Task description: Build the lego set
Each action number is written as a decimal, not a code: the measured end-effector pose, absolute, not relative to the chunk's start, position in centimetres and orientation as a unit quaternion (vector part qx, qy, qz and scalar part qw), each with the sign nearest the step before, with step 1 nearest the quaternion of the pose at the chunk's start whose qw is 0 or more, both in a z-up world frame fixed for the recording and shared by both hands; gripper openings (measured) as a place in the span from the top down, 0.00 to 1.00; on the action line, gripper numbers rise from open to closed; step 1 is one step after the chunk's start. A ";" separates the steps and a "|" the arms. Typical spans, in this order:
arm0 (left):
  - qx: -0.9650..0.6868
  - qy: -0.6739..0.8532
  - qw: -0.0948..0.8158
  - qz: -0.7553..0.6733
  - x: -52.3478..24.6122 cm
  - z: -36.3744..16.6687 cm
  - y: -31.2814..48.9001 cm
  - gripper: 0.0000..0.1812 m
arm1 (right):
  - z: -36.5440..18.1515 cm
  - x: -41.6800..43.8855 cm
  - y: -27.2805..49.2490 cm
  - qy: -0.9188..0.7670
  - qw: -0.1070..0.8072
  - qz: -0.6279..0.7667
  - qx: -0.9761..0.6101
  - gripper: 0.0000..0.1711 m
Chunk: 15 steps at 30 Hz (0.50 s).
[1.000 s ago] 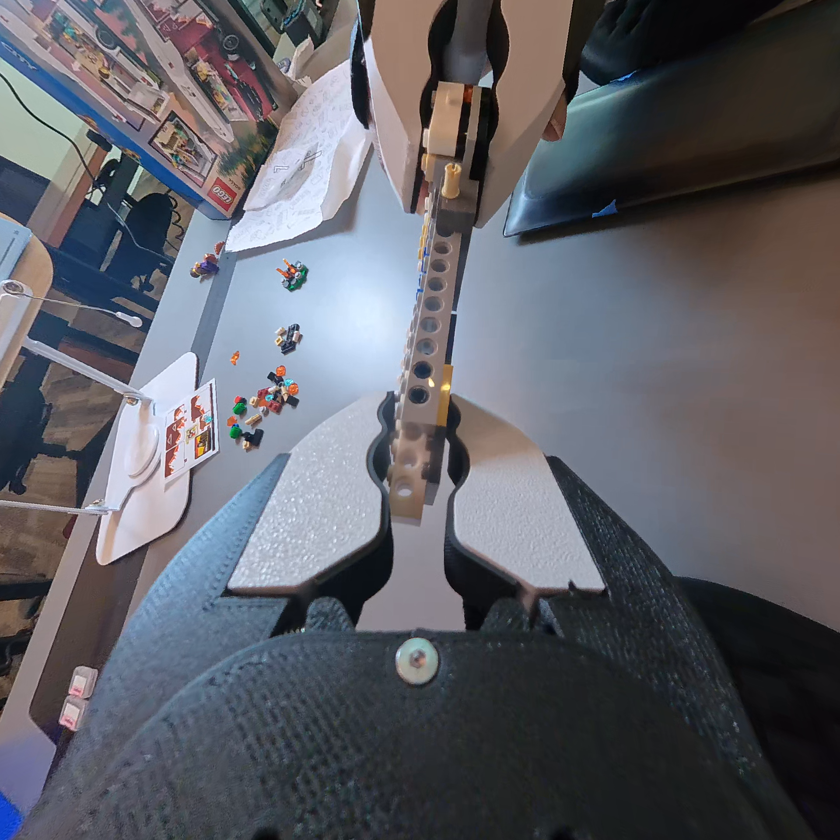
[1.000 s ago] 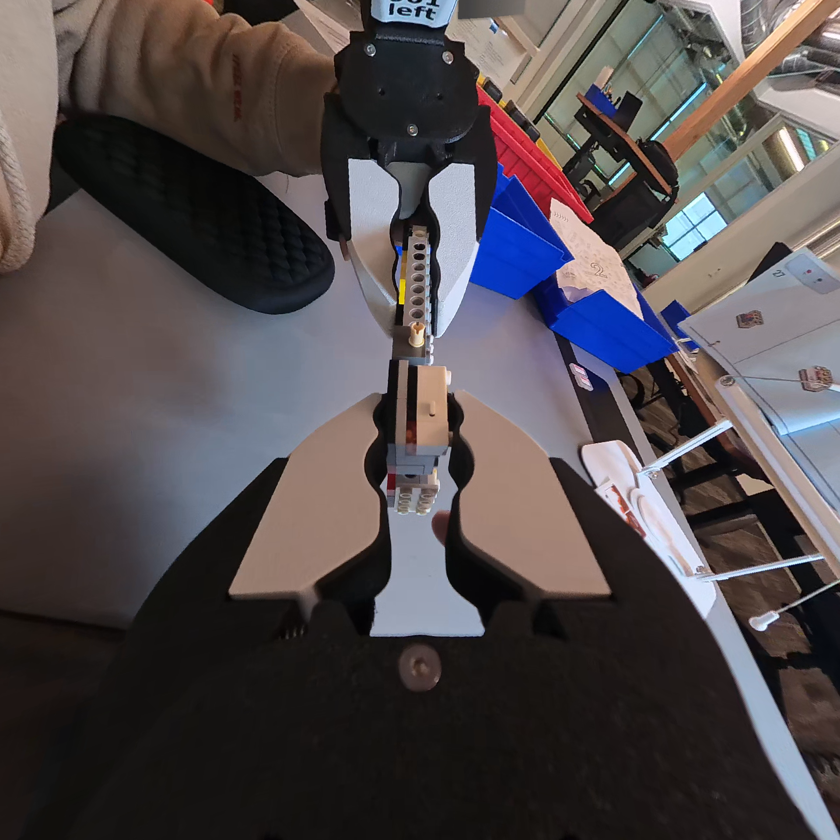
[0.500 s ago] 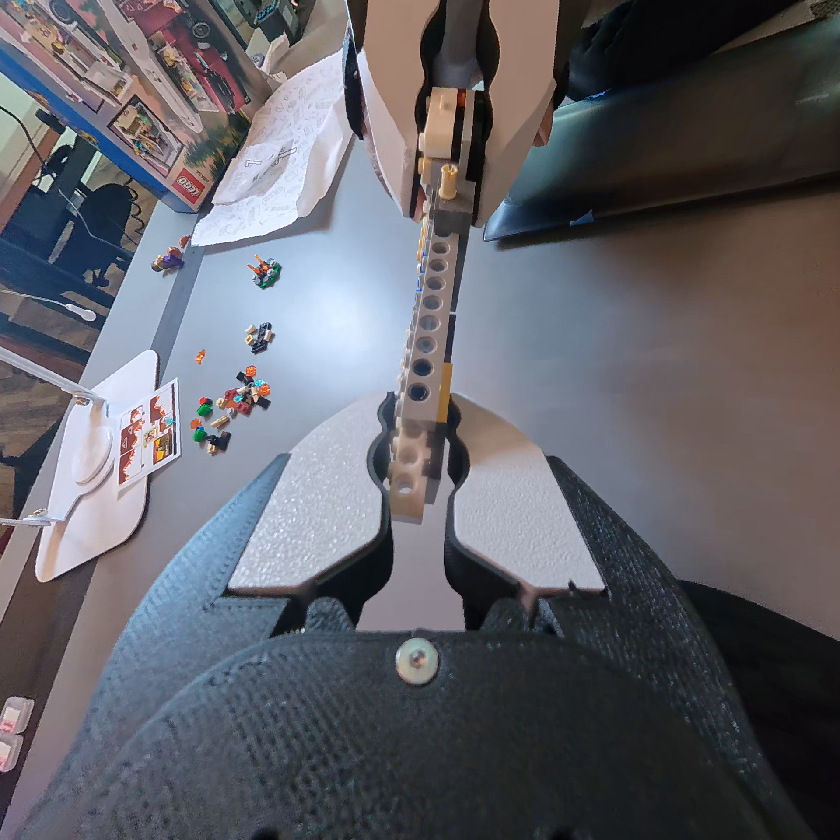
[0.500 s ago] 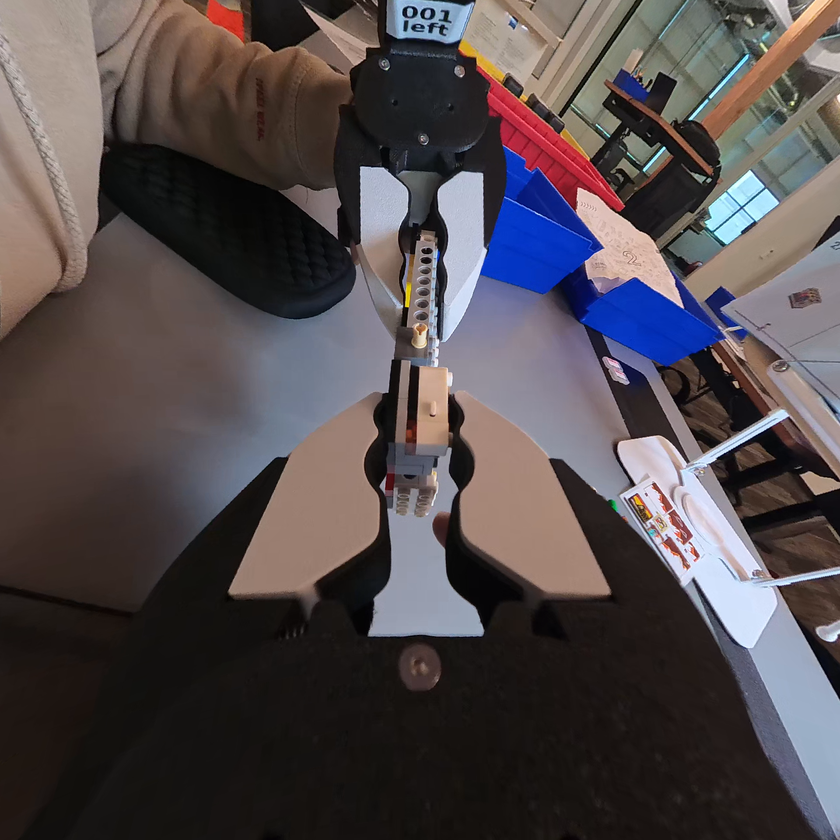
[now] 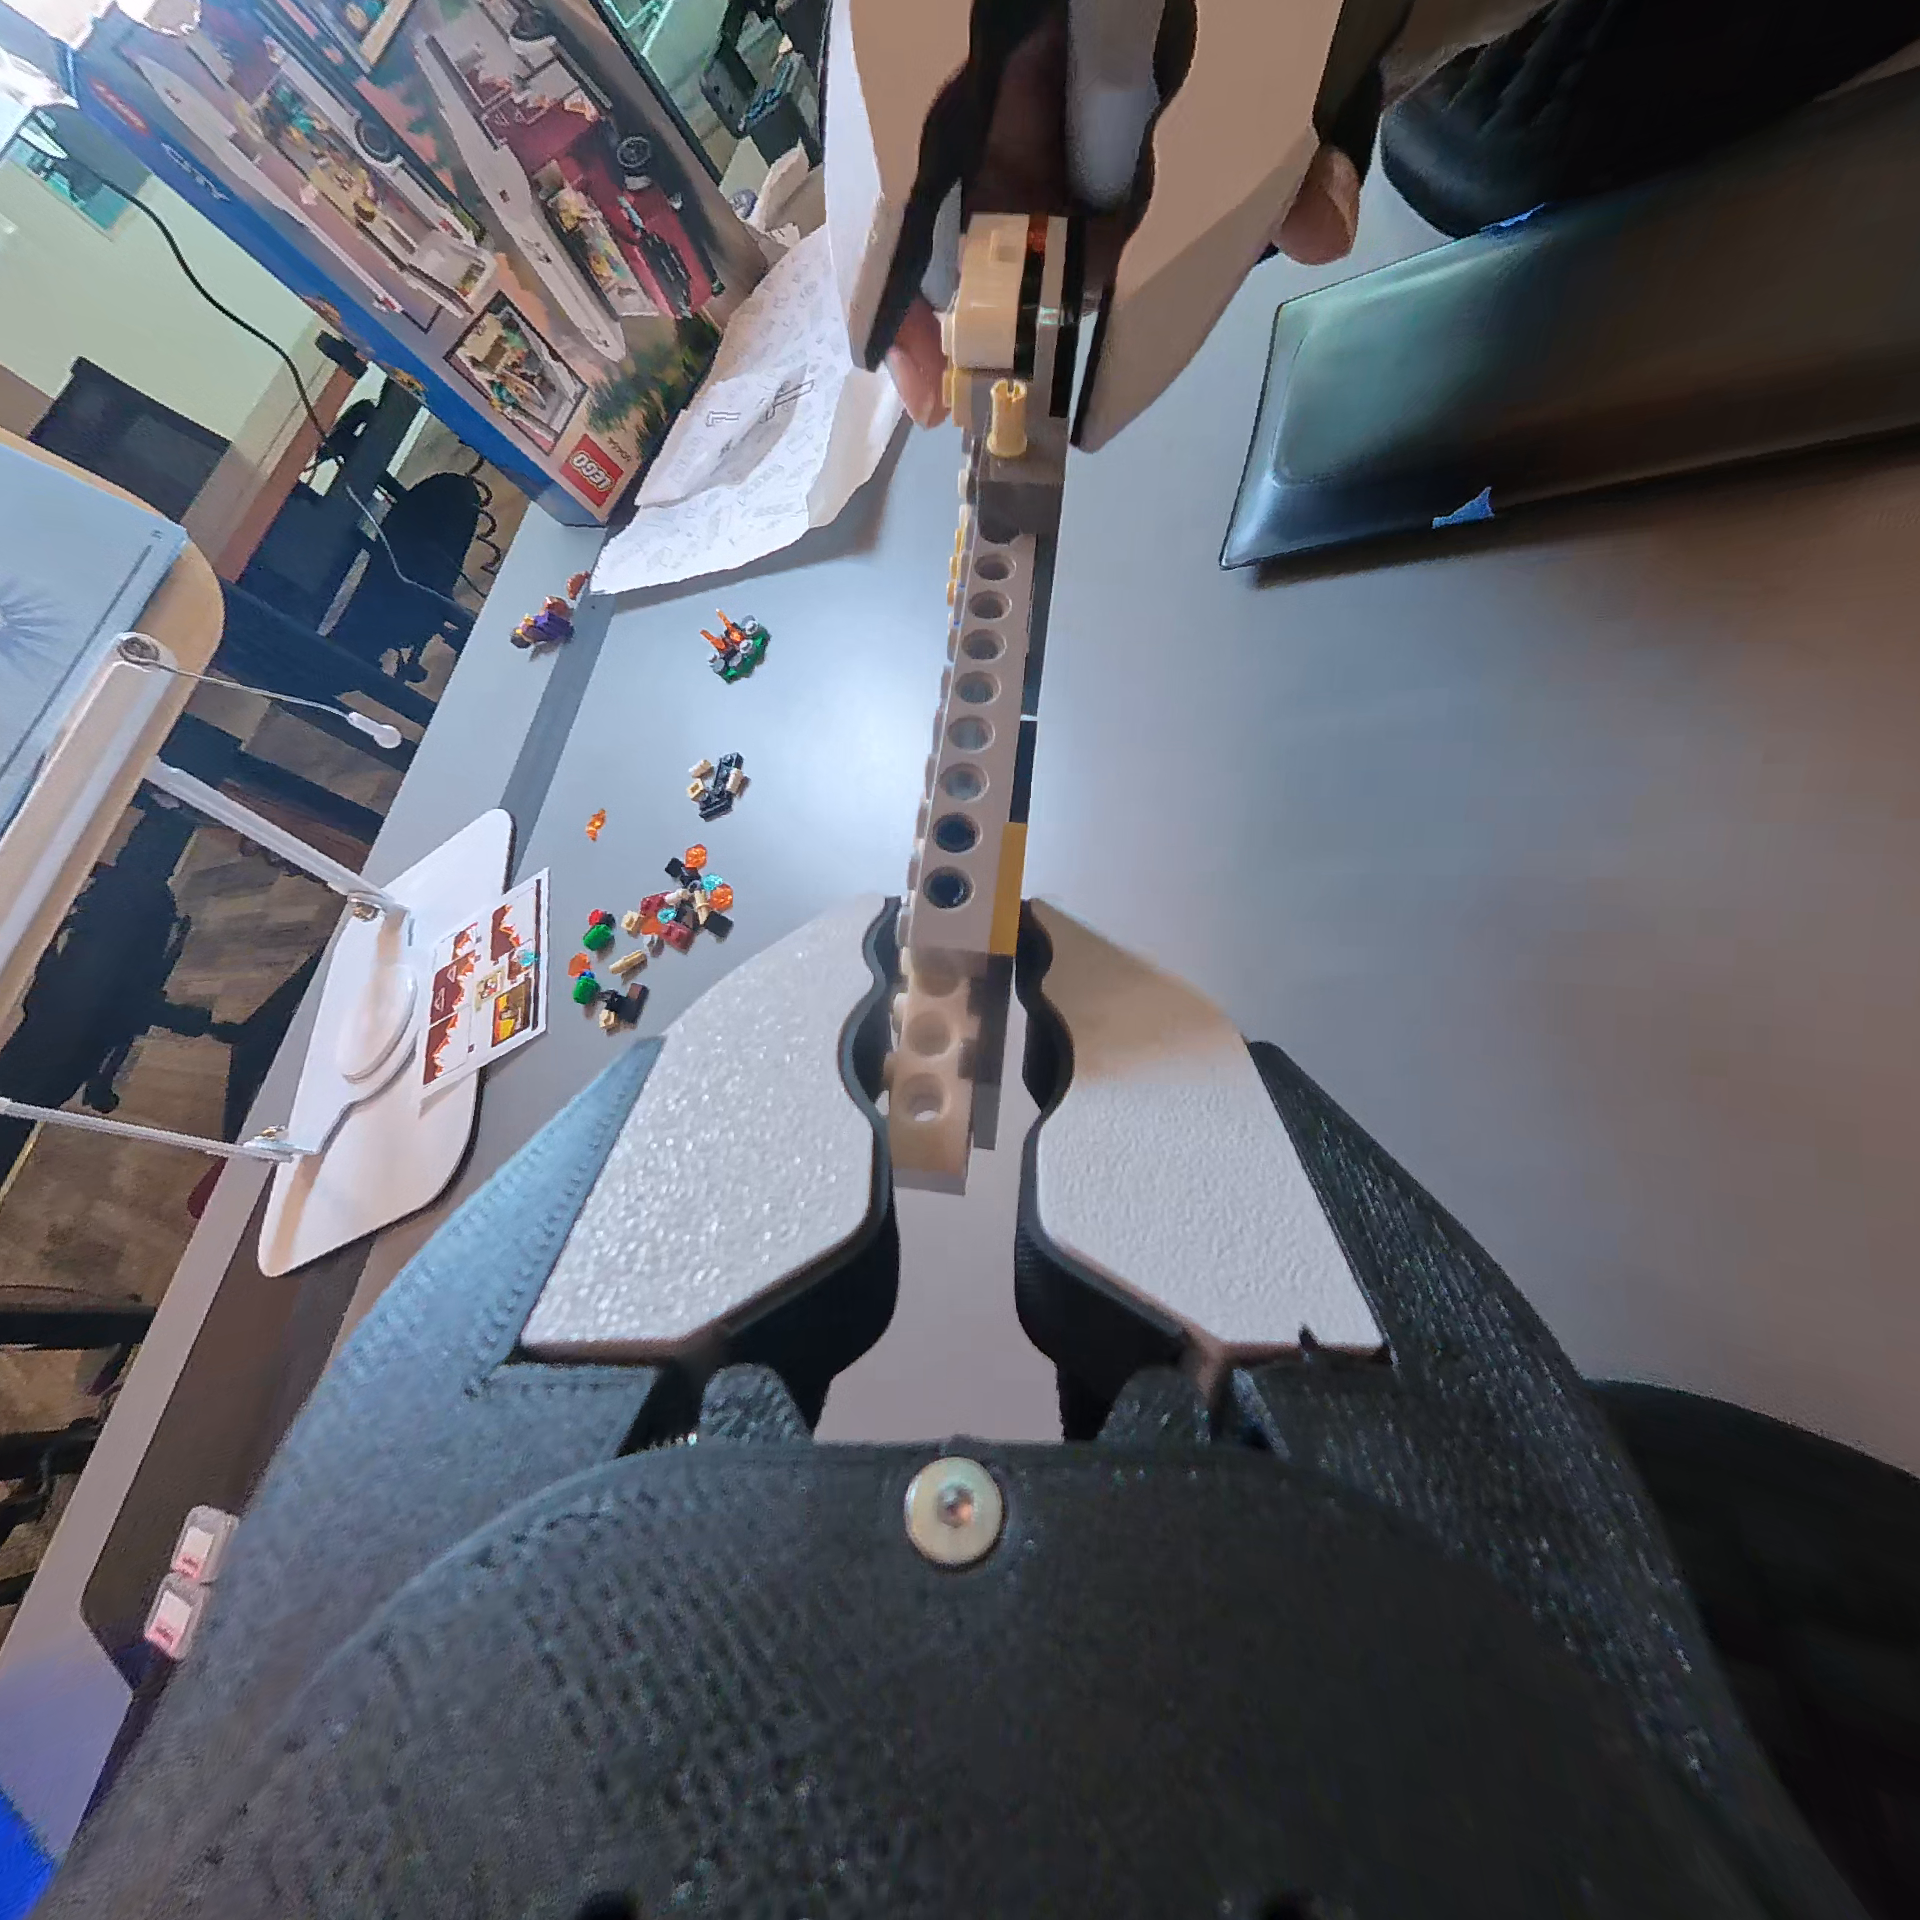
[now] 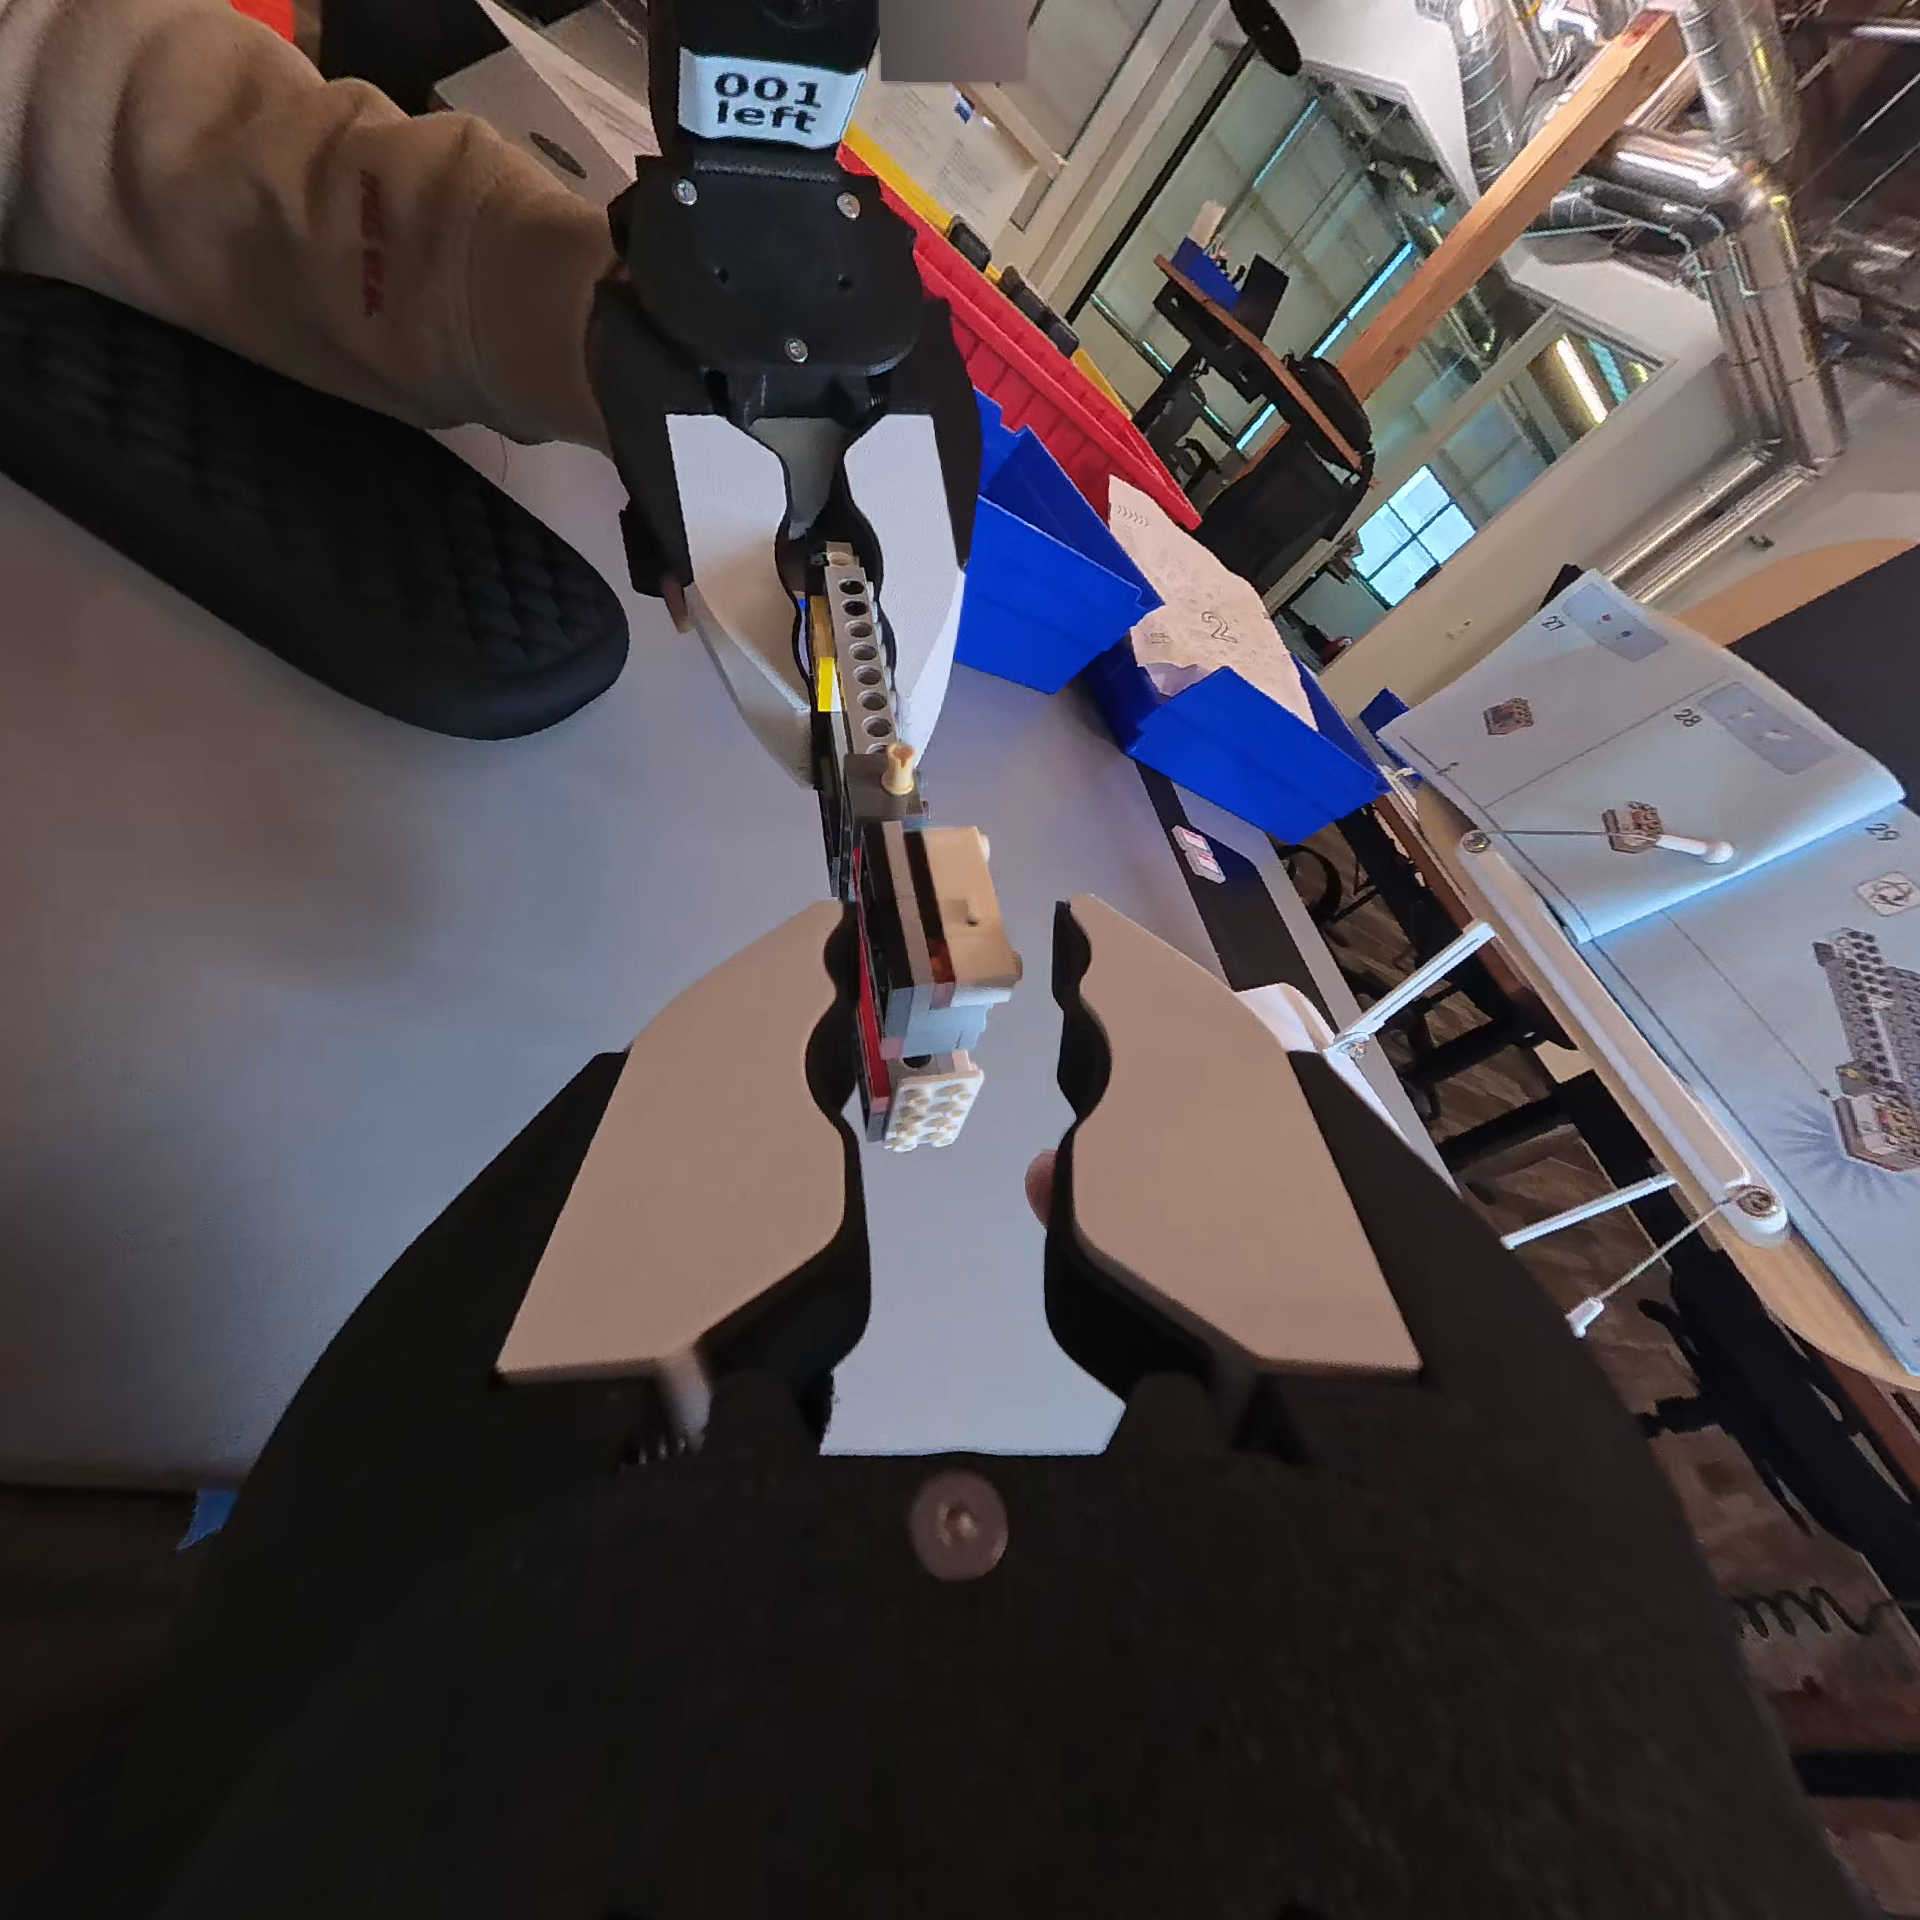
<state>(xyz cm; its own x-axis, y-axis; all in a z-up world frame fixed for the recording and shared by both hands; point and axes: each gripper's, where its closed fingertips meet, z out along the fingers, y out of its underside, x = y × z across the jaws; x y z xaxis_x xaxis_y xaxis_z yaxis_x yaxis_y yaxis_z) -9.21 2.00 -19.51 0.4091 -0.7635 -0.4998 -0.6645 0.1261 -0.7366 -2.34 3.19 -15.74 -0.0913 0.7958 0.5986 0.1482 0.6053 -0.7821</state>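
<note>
Lego model (image 5: 971,748), a long grey beam with holes and a chunky block on its far end, hangs in the air above the grey table (image 5: 1455,831). The left gripper (image 5: 951,1023) squeezes the near end of the beam. The right gripper (image 6: 951,1023) has its fingers spread apart around the chunky block (image 6: 930,940), with a gap on the right side. Loose small pieces (image 5: 665,914) lie on the table to the left.
</note>
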 end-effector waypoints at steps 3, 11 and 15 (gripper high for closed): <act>-0.659 0.543 0.518 -0.051 -9.1 -19.7 2.0 0.88 | -16.0 -2.3 3.1 -0.688 0.572 0.281 -0.346 0.81; -0.650 0.546 0.525 -0.067 -8.6 -19.4 1.6 0.88 | -16.3 -2.0 2.4 -0.694 0.550 0.315 -0.341 0.84; -0.650 0.542 0.527 -0.079 -8.6 -19.3 1.6 0.88 | -16.1 -2.1 2.2 -0.692 0.551 0.318 -0.342 0.85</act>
